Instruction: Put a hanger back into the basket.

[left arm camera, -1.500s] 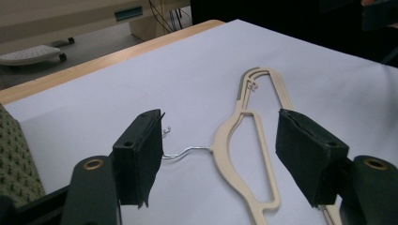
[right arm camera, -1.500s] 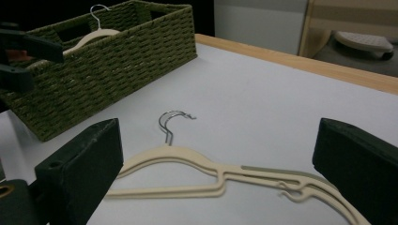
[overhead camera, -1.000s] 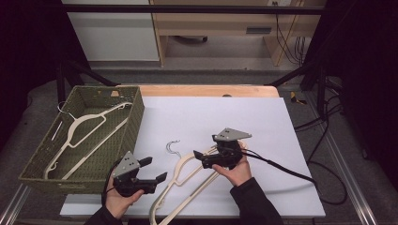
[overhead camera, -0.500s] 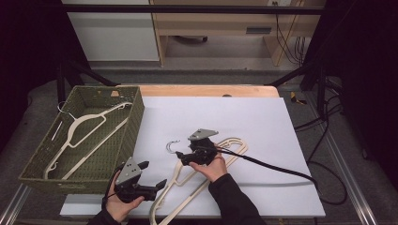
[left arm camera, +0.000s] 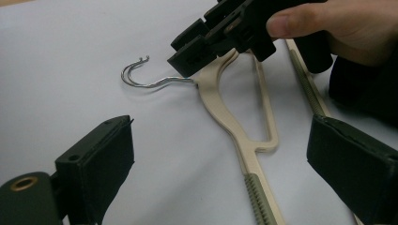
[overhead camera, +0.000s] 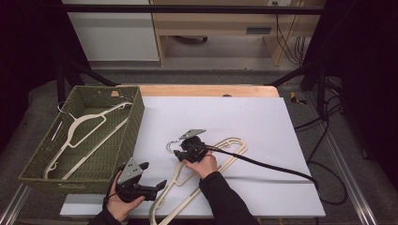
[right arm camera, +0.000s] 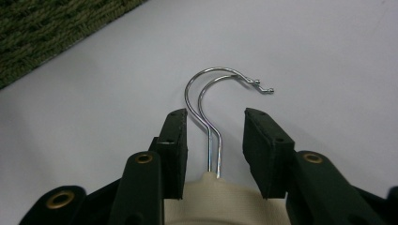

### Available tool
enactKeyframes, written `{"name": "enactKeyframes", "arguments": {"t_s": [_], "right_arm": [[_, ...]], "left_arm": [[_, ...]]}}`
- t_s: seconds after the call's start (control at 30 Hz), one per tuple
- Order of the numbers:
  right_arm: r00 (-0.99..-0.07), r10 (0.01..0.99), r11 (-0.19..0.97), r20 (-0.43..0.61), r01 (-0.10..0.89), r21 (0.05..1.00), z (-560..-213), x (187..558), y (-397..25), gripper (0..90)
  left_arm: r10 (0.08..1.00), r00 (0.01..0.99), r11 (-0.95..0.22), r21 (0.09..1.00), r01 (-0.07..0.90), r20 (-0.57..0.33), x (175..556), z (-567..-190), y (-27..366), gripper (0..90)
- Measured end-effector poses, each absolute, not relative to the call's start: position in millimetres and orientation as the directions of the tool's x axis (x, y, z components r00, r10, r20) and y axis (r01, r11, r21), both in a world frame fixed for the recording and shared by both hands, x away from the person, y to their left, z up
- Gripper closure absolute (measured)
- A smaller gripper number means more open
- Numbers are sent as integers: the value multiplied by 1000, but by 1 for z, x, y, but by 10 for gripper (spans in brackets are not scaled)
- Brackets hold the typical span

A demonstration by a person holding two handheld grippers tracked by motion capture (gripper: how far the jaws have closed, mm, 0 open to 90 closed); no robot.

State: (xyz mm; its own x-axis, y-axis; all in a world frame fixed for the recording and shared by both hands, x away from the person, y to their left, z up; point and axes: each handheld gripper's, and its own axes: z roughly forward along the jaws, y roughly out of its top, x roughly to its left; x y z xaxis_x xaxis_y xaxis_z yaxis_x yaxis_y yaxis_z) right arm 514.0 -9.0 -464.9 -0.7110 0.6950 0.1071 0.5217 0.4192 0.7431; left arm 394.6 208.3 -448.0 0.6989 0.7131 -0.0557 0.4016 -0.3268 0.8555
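Right tongs at the hooks
Your right tongs [right arm camera: 213, 140] have slid to 10 o'clock, apart around the hangers' [overhead camera: 220, 157] hooks [right arm camera: 209, 112]; left tongs [left arm camera: 220, 159] wait apart.

The white table [overhead camera: 244, 122] is evenly lit from above while the surroundings are lost in darkness. Soft shadows are cast beneath the hangers [left arm camera: 234, 122]. The near gripper jaws are blurred, and glare is caught on the metal hooks [right arm camera: 211, 93].
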Motion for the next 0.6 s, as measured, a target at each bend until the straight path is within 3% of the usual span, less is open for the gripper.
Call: {"name": "enactKeyframes", "arguments": {"t_s": [0.5,0.6], "right_arm": [[-713,695,456,97,540,707,-478,517,-5,872],[-696,710,441,109,560,701,-477,517,-5,889]], "left_arm": [[717,694,-327,847,419,-67,397,-451,207,89],[713,698,-334,842,422,-67,398,-452,206,90]]}}
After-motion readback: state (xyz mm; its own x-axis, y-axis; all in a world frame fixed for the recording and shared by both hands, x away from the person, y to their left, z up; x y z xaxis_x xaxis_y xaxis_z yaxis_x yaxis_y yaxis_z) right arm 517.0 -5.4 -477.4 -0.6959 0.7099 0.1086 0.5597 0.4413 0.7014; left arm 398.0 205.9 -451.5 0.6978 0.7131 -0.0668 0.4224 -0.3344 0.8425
